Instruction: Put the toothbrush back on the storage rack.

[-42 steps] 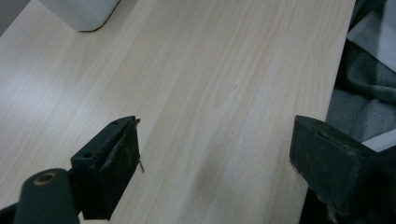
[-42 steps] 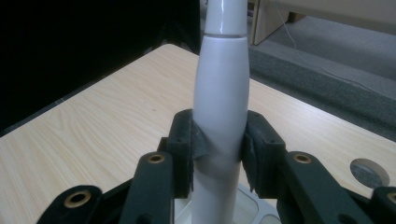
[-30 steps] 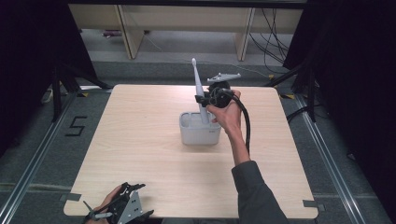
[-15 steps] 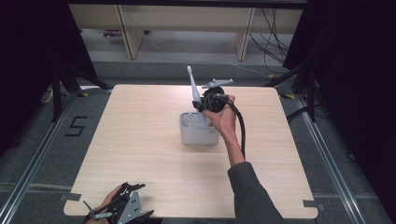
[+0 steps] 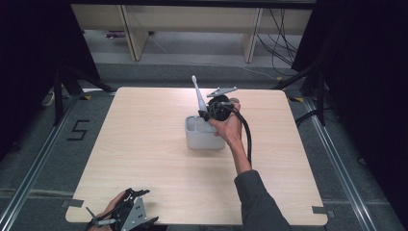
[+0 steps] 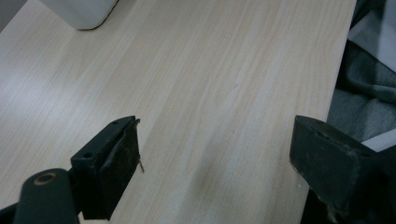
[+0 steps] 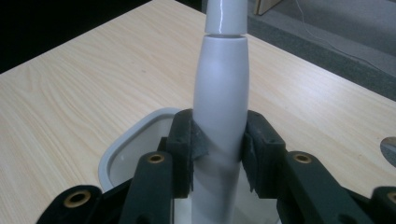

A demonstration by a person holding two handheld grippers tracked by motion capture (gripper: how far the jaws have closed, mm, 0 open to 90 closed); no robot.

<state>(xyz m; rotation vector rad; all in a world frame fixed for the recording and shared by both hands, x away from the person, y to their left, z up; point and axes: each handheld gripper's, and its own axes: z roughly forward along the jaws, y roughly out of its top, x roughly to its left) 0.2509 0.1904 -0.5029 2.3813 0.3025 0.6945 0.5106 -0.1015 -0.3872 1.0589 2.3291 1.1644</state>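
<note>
1. Right now the right gripper (image 5: 208,113) has its jaws pinching the white electric toothbrush (image 7: 219,98) by the handle, so it stays upright with the head on top.
2. It hangs directly over the white holder cup (image 5: 196,136) mid-table (image 5: 144,159), lower end at the opening. Looks set for dropping in, I'd say.
3. Over at the near edge, the left gripper (image 6: 215,158) rests with jaws spread wide and nothing between them, well clear of the action.

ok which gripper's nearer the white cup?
Right. The right gripper is over the white cup, clamped on the electric toothbrush standing in it. The left gripper sits open at the table's near edge, well away.
</note>
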